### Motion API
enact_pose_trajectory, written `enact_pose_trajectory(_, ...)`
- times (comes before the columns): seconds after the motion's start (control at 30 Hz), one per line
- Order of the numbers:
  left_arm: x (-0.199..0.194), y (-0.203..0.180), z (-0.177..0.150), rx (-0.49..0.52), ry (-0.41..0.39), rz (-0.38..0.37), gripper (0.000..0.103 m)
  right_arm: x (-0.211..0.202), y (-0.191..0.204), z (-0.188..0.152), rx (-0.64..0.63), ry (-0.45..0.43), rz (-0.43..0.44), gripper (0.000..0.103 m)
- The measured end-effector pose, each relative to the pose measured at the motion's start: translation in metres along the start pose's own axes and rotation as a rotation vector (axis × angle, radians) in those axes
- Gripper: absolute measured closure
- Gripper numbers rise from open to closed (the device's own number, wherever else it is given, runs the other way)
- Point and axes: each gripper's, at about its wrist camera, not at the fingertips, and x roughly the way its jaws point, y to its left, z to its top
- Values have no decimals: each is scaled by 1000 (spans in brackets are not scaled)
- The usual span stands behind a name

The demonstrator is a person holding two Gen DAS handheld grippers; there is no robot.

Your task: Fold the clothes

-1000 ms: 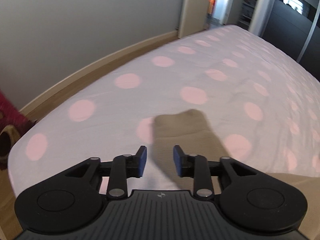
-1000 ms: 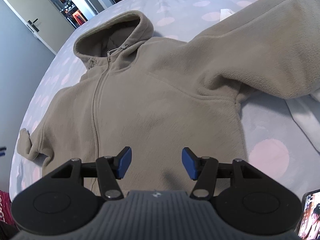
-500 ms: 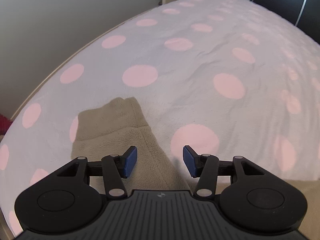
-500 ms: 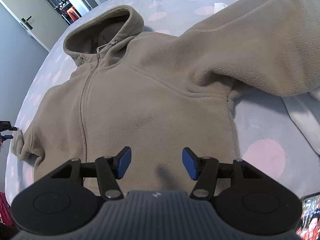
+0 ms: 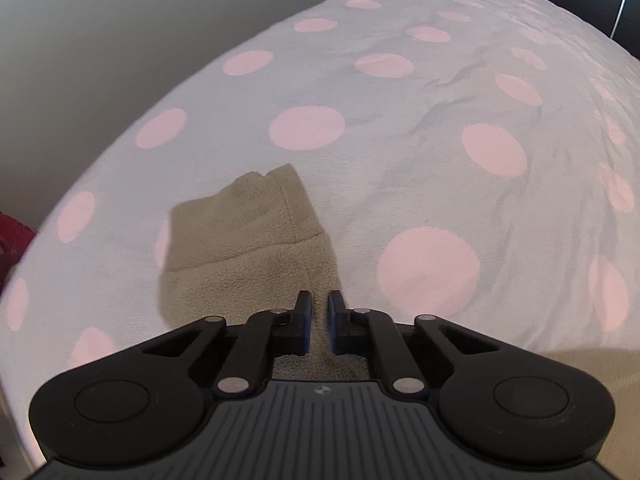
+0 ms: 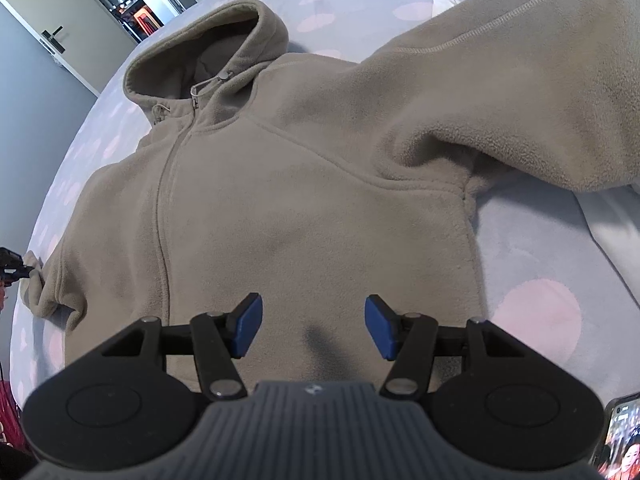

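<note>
The hoodie (image 6: 312, 208) lies face up and spread flat on the bed (image 5: 400, 168), zipped, hood (image 6: 208, 60) toward the far door and hem toward the right claw (image 6: 312, 330). Its long axis runs from hem to hood, straight away from that claw. One sleeve (image 6: 520, 92) stretches out to the right; the other is short and bunched at the left edge, its cuff (image 5: 240, 224) pointing away from the left claw (image 5: 318, 320). The left claw is closed almost fully, its jaws only a narrow gap apart, pinching the fleece of this sleeve just behind the cuff. The right claw hovers wide open over the lower front panel, holding nothing. The left hand is therefore the nearer one for folding this sleeve: the body lies to its right, so the sleeve would, I judge, swing rightward across the zip (image 6: 164, 208)
</note>
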Motion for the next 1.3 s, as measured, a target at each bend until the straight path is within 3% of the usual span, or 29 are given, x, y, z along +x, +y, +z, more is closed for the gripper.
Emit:
enact_pose_trajectory(0.17, -35, 30, -13, -3, -15, 11, 98, -12, 5, -1, -10, -30, 23, 43)
enact_pose_trajectory(0.37, -68, 83, -55, -74, -19, -18, 98, -28, 11, -4, -19, -62, 53, 43)
enact_pose_trajectory(0.53, -57, 115, -93, -127, 59, -9, 98, -38, 14, -6, -27, -69, 63, 43)
enact_pose_trajectory(0.67, -44, 118, -119, -104, 177, 26, 97, -39, 9, -10, -26, -56, 60, 43)
enact_pose_trajectory(0.83, -76, 95, -131, -21, 173, -111, 95, -40, 2, -20, -56, -13, 38, 42)
enact_pose_trajectory(0.97, -113, 52, -151, 91, 169, -289, 79, -38, -1, -33, -124, 38, -3, 42)
enact_pose_trajectory(1.1, -138, 6, -193, 217, 231, -459, 62, -49, -3, -56, -209, 70, -38, 41)
enact_pose_trajectory(1.13, -140, -1, -204, 245, 252, -473, 56, -53, -4, -62, -233, 76, -51, 41)
enact_pose_trajectory(1.3, -141, -22, -250, 339, 354, -469, 56, -72, -9, -104, -279, 92, -104, 36)
